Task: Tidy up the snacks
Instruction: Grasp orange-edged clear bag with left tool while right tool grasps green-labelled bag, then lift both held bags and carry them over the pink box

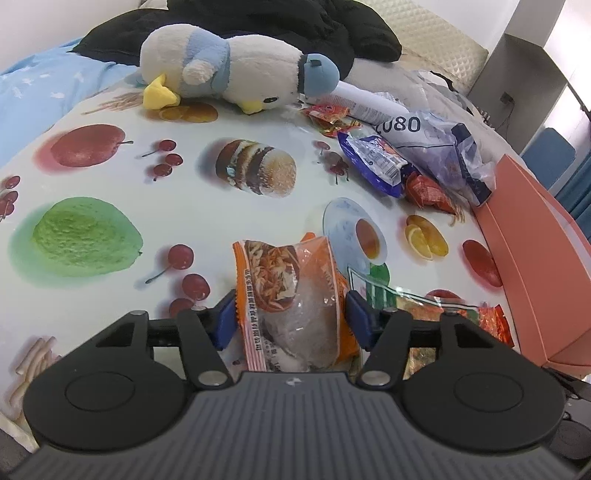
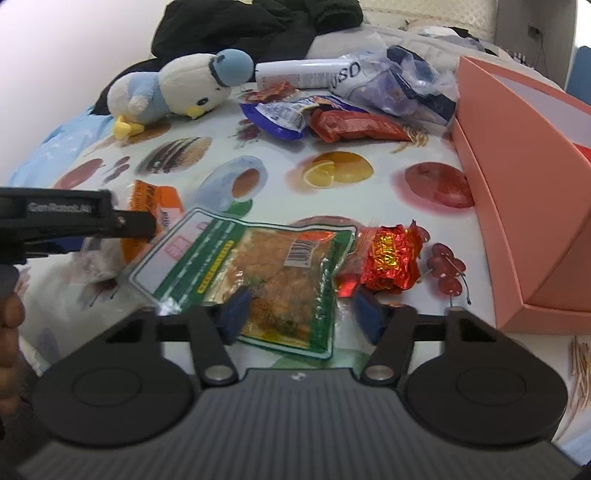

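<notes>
My left gripper [image 1: 290, 319] is open around an orange snack packet [image 1: 291, 295] that lies on the fruit-print table; the jaws stand on either side of it, not pressed in. My right gripper [image 2: 299, 314] is open just above a green clear-window snack packet [image 2: 258, 273]. A shiny red foil snack [image 2: 391, 258] lies to its right. The left gripper's arm [image 2: 74, 218] shows at the left of the right wrist view, over the orange packet [image 2: 155, 206]. The salmon-pink box [image 2: 524, 184] stands open at the right.
A pile of snacks lies at the back: a blue packet [image 2: 277, 114], a red packet [image 2: 354, 127], a clear plastic bag [image 2: 399, 85] and a white tube [image 2: 295, 74]. A plush penguin [image 1: 236, 70] and black clothing [image 1: 258, 26] lie beyond. Toothpick-like sticks [image 2: 580, 369] are at the right.
</notes>
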`<state>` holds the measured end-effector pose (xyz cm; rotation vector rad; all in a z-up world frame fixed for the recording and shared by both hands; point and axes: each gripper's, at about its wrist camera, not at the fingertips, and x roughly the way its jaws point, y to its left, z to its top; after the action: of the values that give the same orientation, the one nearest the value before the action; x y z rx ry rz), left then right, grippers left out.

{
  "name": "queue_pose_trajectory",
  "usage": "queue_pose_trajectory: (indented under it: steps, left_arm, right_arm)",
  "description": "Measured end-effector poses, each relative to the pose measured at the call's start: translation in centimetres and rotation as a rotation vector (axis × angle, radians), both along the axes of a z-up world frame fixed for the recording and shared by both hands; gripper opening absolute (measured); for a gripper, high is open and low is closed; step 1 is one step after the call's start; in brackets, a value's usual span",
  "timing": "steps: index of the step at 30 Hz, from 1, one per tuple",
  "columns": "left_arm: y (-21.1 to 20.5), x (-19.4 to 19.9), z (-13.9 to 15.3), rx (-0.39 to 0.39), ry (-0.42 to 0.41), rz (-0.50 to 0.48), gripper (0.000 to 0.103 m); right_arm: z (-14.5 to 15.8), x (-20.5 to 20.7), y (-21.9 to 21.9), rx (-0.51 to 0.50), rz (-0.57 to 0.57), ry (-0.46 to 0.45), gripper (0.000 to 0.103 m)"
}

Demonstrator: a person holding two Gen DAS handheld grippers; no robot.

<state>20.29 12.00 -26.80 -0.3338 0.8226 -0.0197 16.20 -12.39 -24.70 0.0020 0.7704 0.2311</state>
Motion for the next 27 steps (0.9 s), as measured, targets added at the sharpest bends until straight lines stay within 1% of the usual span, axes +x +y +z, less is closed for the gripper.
queue_pose_trajectory:
  steps: [1,2,3,4,6,7,10,16,27]
  left_arm:
    - [0.0,0.0,0.1,-0.003,0.004,0.003,0.063]
    - [0.0,-0.1,0.2,-0.004,0.006,0.005,0.062]
    - [0.1,-0.2,0.4,-0.002,0.004,0.007,0.062]
    - [0.1,-0.3,0.6,-0.002,0.007,0.012,0.062]
    - [0.4,-0.6,1.1,-0.020,0.005,0.018,0.061]
    - [0.4,-0.8,1.5,-0.020,0.002,0.021,0.061]
    - [0.6,-1.7,2.8,-0.015,-0.016,0.028,0.060]
    - [0.6,-3.5,5.8,-0.011,-0.047,0.032,0.060]
    - [-1.5,-7.1,11.7,0.004,-0.111,-0.005,0.059]
  right_arm:
    - [0.1,0.0,0.0,0.001,-0.001,-0.002,0.044]
    - [0.3,0.0,-0.1,0.012,-0.005,-0.004,0.037]
    - [0.5,0.0,-0.3,0.027,-0.001,0.001,0.034]
    - [0.7,0.1,-0.4,0.032,-0.003,0.009,0.024]
    - [1.2,0.2,-0.7,0.051,0.000,0.014,0.021]
    - [1.3,0.2,-0.8,0.055,-0.001,0.019,0.017]
    - [2.2,-0.4,-1.1,0.057,-0.005,0.003,0.015]
    - [4.4,-1.9,-1.8,0.073,-0.020,-0.033,0.013]
    - [9.6,-4.9,-3.8,0.069,-0.062,-0.133,0.012]
